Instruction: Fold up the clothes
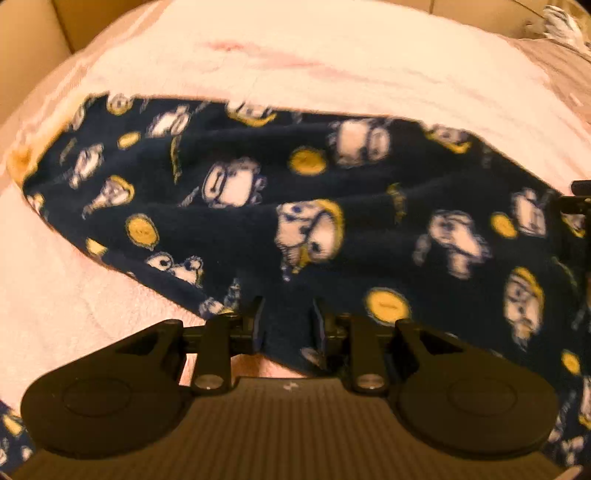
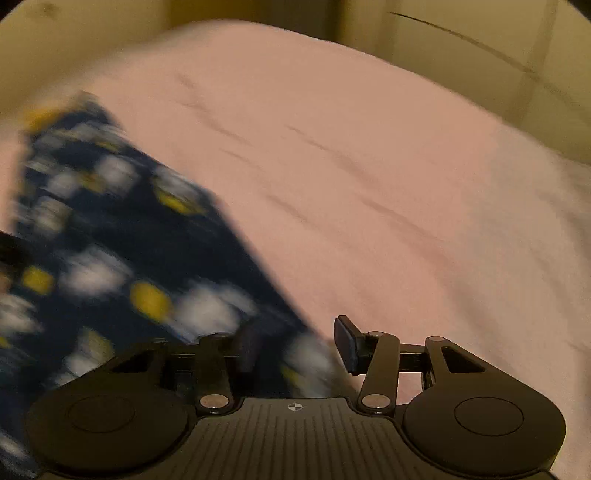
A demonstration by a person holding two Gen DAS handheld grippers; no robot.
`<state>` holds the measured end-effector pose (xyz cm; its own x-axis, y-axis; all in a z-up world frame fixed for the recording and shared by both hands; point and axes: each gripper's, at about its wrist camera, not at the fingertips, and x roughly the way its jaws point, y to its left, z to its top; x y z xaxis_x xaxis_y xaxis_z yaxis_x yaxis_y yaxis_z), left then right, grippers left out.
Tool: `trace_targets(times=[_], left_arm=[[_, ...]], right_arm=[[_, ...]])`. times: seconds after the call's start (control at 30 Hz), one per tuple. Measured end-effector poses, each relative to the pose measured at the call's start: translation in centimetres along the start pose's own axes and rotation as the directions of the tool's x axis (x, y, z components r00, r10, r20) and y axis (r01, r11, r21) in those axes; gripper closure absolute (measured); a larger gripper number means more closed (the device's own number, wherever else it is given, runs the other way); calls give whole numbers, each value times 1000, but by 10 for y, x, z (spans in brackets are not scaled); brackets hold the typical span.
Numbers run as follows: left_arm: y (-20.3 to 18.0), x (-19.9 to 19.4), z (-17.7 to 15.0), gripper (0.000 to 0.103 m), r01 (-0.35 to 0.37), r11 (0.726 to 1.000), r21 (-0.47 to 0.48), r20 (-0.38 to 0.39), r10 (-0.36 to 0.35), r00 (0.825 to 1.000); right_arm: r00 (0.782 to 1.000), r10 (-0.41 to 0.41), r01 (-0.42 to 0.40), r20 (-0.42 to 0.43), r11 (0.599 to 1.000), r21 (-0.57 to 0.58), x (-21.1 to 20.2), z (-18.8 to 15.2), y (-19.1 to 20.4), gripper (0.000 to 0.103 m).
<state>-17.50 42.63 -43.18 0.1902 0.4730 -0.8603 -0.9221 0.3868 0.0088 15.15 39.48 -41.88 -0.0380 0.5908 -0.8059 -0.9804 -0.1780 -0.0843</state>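
A navy fleece garment (image 1: 295,206) printed with white cartoon figures and yellow discs lies rumpled across a pale pink towel (image 1: 314,74). My left gripper (image 1: 287,323) sits at its near edge, the fingers closed in on a fold of the navy cloth that runs between them. In the right wrist view the same garment (image 2: 122,258) is motion-blurred on the left. My right gripper (image 2: 297,347) straddles its right-hand edge with the fingers well apart; the right pad (image 2: 347,341) stands clear of the cloth. A black part of the right gripper (image 1: 578,201) shows at the left wrist view's right edge.
A pink sheet (image 2: 369,166) covers the bed surface to the right of the garment, with a few creases. Beige walls or panels (image 2: 480,44) stand behind the bed. A heap of other laundry (image 1: 565,26) lies at the far right corner.
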Motion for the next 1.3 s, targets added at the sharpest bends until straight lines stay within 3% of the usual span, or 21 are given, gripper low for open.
trace_targets(times=[0.13, 0.2, 0.23, 0.3, 0.37, 0.4, 0.5, 0.63, 0.7, 0.8, 0.9, 0.97, 1.17, 1.2, 1.3], left_arm=[[-17, -35, -21, 81, 89, 995, -35, 28, -88, 996], [-30, -50, -39, 81, 122, 992, -36, 8, -122, 992], [-38, -57, -50, 81, 128, 991, -35, -10, -129, 992], [-47, -68, -73, 81, 130, 990, -52, -49, -132, 990], [-51, -80, -95, 81, 124, 989, -86, -88, -131, 987], [-51, -87, -105, 81, 117, 988, -105, -101, -128, 987], [-53, -108, -132, 81, 104, 983, -151, -130, -124, 984], [-64, -125, -154, 81, 101, 980, -171, -136, -125, 983], [-77, -128, -159, 81, 132, 978, -164, -130, -154, 980], [-97, -125, -171, 81, 116, 986, -123, -164, -135, 977], [-100, -137, -177, 81, 78, 990, -119, -175, -98, 980], [-94, -150, -183, 81, 54, 991, -125, -176, -76, 981], [-73, -169, -207, 81, -23, 994, -110, -228, -3, 974], [-69, -168, -213, 81, -24, 993, -118, -239, -5, 971], [-58, -168, -231, 81, -29, 991, -127, -291, -9, 957]], right_arm=[[989, 144, -145, 14, 988, 46, -54, -39, -5, 56], [976, 215, -216, 24, 974, 68, -81, -59, -8, 56], [977, 211, -211, 3, 976, 49, -88, -74, -5, 56], [994, 83, -83, -70, 996, 14, -86, -109, -7, 56], [982, -133, 141, -130, 989, 49, -84, -140, -27, 56], [979, -159, 173, -125, 979, 108, -93, -149, -41, 56], [994, -101, 110, -46, 949, 297, -137, -164, -68, 56], [994, -105, 101, 2, 961, 256, -164, -178, -66, 56], [998, -56, 47, 27, 968, 246, -164, -187, -65, 56], [987, -147, 158, -71, 969, 189, -137, -197, -62, 56], [986, -165, 170, -41, 948, 269, -152, -193, -56, 56], [988, -155, 145, 11, 948, 284, -180, -190, -41, 56], [997, 65, -73, 48, 980, 185, -239, -224, 58, 56], [997, 72, -73, 7, 983, 169, -238, -241, 75, 56], [980, -53, 65, -192, 996, 56, -227, -287, 125, 56]])
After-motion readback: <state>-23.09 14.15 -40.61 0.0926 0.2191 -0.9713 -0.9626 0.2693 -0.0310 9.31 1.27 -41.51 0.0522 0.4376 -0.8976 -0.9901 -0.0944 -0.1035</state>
